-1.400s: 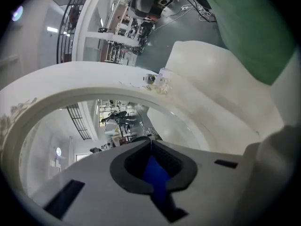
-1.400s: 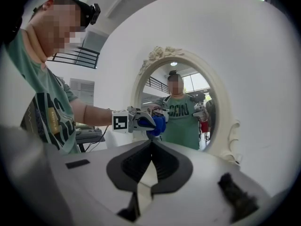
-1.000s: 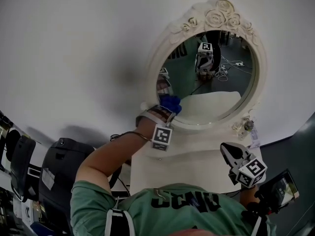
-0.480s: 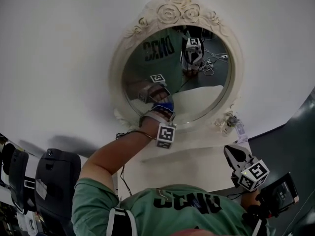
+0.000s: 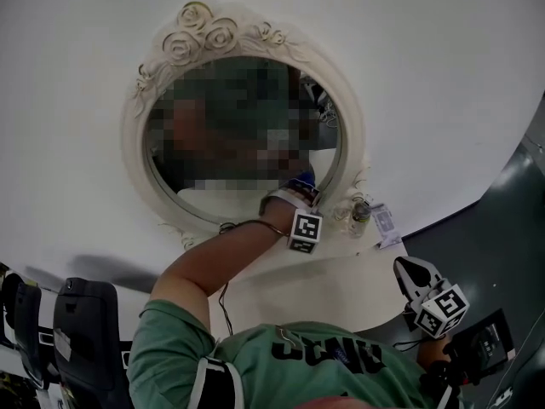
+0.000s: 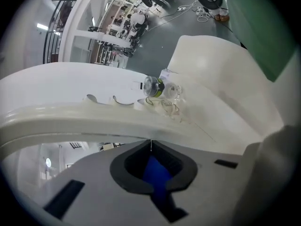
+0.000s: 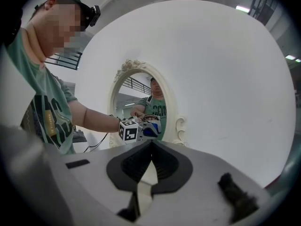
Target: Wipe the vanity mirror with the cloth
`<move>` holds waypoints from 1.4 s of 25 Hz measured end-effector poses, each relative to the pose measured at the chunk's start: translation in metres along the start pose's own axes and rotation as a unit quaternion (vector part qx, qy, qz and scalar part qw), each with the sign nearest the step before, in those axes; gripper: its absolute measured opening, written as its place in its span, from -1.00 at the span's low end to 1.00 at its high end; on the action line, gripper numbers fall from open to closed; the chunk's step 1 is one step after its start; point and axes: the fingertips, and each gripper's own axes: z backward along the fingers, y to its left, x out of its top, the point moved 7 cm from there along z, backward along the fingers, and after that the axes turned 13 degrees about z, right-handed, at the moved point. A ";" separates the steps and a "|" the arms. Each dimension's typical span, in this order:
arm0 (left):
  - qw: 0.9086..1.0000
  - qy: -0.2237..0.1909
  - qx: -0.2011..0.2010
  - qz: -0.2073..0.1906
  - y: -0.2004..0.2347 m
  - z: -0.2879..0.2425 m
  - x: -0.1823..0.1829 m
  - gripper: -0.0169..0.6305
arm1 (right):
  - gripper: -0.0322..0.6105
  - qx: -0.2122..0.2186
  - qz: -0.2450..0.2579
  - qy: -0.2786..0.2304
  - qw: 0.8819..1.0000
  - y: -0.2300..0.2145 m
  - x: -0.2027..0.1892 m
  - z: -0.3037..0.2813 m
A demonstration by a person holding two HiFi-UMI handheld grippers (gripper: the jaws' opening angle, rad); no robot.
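The vanity mirror [image 5: 328, 156] is an oval glass in a cream frame [image 5: 204, 28] with carved roses, standing against a white wall. My left gripper [image 5: 300, 187] is shut on a blue cloth [image 5: 303, 180] and rests at the glass's lower right, just above the rim. In the left gripper view the cloth [image 6: 155, 173] shows between the closed jaws, with the curved frame [image 6: 84, 121] right in front. My right gripper [image 5: 415, 271] hangs low at the right, away from the mirror, shut with nothing in it. The right gripper view shows the mirror [image 7: 141, 95] and the left gripper [image 7: 150, 128] from the side.
A small clear bottle [image 5: 358, 213] and a paper tag [image 5: 385, 222] stand at the mirror's lower right foot on the white table [image 5: 332, 279]. A black chair [image 5: 85, 326] is at the lower left. A dark device [image 5: 481, 343] sits under my right hand. Grey floor lies to the right.
My left gripper has slid the cloth along the bottom of the glass from the lower left to the lower right. The right gripper stays low at the right, still shut.
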 end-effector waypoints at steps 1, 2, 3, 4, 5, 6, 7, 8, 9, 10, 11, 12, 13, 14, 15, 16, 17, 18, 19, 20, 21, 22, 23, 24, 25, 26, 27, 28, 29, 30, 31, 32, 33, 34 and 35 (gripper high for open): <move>1.000 -0.003 0.000 -0.004 0.003 -0.005 0.009 -0.90 | -0.86 -0.005 -0.004 0.000 1.000 -0.004 -0.004 0.005; 1.000 -0.004 -0.001 -0.009 0.006 -0.009 0.016 -0.90 | -0.86 -0.008 -0.006 0.001 1.000 -0.008 -0.007 0.009; 1.000 -0.002 -0.003 -0.013 0.009 -0.013 0.022 -0.90 | -0.86 -0.011 -0.009 0.001 1.000 -0.011 -0.009 0.013; 1.000 0.001 -0.006 -0.016 0.010 -0.014 0.025 -0.90 | -0.86 -0.013 -0.011 0.001 1.000 -0.014 -0.011 0.016; 1.000 0.002 -0.007 -0.019 0.011 -0.015 0.026 -0.90 | -0.86 -0.015 -0.014 0.001 1.000 -0.017 -0.014 0.019; 1.000 0.001 -0.006 -0.022 0.012 -0.015 0.026 -0.90 | -0.86 -0.018 -0.016 0.001 1.000 -0.019 -0.015 0.022; 1.000 0.000 -0.002 -0.025 0.011 -0.015 0.027 -0.90 | -0.86 -0.020 -0.018 0.001 1.000 -0.021 -0.016 0.024; 1.000 -0.001 -0.001 -0.026 0.011 -0.016 0.027 -0.90 | -0.86 -0.022 -0.018 0.002 1.000 -0.021 -0.015 0.025; 1.000 0.000 -0.001 -0.024 0.011 -0.016 0.028 -0.90 | -0.86 -0.021 -0.018 0.002 1.000 -0.021 -0.015 0.025; 1.000 0.001 -0.002 -0.022 0.012 -0.017 0.028 -0.90 | -0.86 -0.018 -0.016 0.001 1.000 -0.020 -0.015 0.024; 1.000 0.000 -0.002 -0.020 0.012 -0.016 0.028 -0.90 | -0.86 -0.015 -0.013 -0.001 1.000 -0.018 -0.013 0.022; 1.000 -0.002 -0.001 -0.018 0.011 -0.014 0.028 -0.90 | -0.86 -0.012 -0.010 -0.002 1.000 -0.015 -0.010 0.019; 1.000 -0.006 0.001 -0.016 0.010 -0.010 0.027 -0.90 | -0.86 -0.010 -0.008 -0.002 1.000 -0.010 -0.006 0.017; 1.000 -0.011 0.005 -0.012 0.009 -0.003 0.026 -0.90 | -0.86 -0.007 -0.005 -0.003 1.000 -0.005 -0.003 0.014; 1.000 -0.017 0.009 -0.007 0.009 0.005 0.023 -0.90 | -0.86 -0.005 -0.004 -0.004 1.000 0.001 -0.001 0.011; 1.000 -0.021 0.014 -0.001 0.008 0.015 0.018 -0.90 | -0.86 -0.002 -0.001 -0.004 1.000 0.006 0.003 0.007; 1.000 -0.024 0.020 0.004 0.007 0.025 0.011 -0.90 | -0.86 0.002 0.002 -0.006 1.000 0.012 0.007 0.002; 0.999 -0.024 0.024 0.009 0.005 0.036 0.001 -0.90 | -0.86 0.007 0.006 -0.007 1.000 0.019 0.010 -0.004; 0.999 -0.021 0.027 0.013 0.002 0.047 -0.012 -0.90 | -0.86 0.014 0.010 -0.008 1.000 0.027 0.014 -0.011; 0.999 -0.017 0.029 0.017 -0.003 0.059 -0.026 -0.90 | -0.86 0.021 0.014 -0.009 1.000 0.036 0.018 -0.019; 0.999 -0.012 0.030 0.021 -0.009 0.070 -0.043 -0.90 | -0.86 0.029 0.018 -0.010 0.999 0.045 0.022 -0.028; 0.999 -0.005 0.030 0.025 -0.017 0.083 -0.060 -0.90 | -0.86 0.037 0.021 -0.011 0.999 0.055 0.026 -0.037; 0.999 0.002 0.030 0.030 -0.025 0.095 -0.078 -0.90 | -0.86 0.045 0.025 -0.012 0.999 0.066 0.031 -0.047; 0.999 0.010 0.028 0.035 -0.035 0.107 -0.097 -0.90 | -0.86 0.054 0.029 -0.013 0.998 0.078 0.036 -0.058; 0.999 0.019 0.025 0.040 -0.046 0.118 -0.115 -0.90 | -0.86 0.064 0.034 -0.013 0.997 0.090 0.041 -0.069; 0.998 0.028 0.022 0.044 -0.057 0.128 -0.134 -0.90 | -0.86 0.075 0.040 -0.015 0.996 0.102 0.046 -0.080; 0.998 0.038 0.019 0.048 -0.067 0.138 -0.152 -0.90 | -0.86 0.085 0.048 -0.018 0.995 0.115 0.051 -0.092; 0.997 0.048 0.016 0.051 -0.077 0.146 -0.168 -0.90 | -0.86 0.096 0.055 -0.021 0.994 0.127 0.056 -0.102; 0.997 0.056 0.013 0.055 -0.085 0.153 -0.184 -0.90 | -0.86 0.105 0.060 -0.024 0.992 0.139 0.061 -0.112; 0.996 0.063 0.010 0.059 -0.091 0.159 -0.197 -0.90 | -0.86 0.113 0.063 -0.025 0.991 0.150 0.065 -0.120; 0.996 0.069 0.008 0.062 -0.097 0.163 -0.207 -0.90 | -0.86 0.120 0.064 -0.026 0.990 0.161 0.067 -0.127; 0.995 0.072 0.008 0.066 -0.102 0.165 -0.215 -0.90 | -0.86 0.126 0.066 -0.026 0.990 0.169 0.069 -0.134; 0.995 0.074 0.008 0.070 -0.105 0.166 -0.220 -0.90 | -0.86 0.131 0.069 -0.026 0.989 0.177 0.070 -0.139; 0.994 0.075 0.008 0.074 -0.107 0.165 -0.224 -0.90 | -0.86 0.135 0.072 -0.025 0.988 0.183 0.072 -0.144; 0.994 0.075 0.009 0.078 -0.108 0.162 -0.226 -0.90 | -0.86 0.138 0.075 -0.025 0.987 0.187 0.073 -0.148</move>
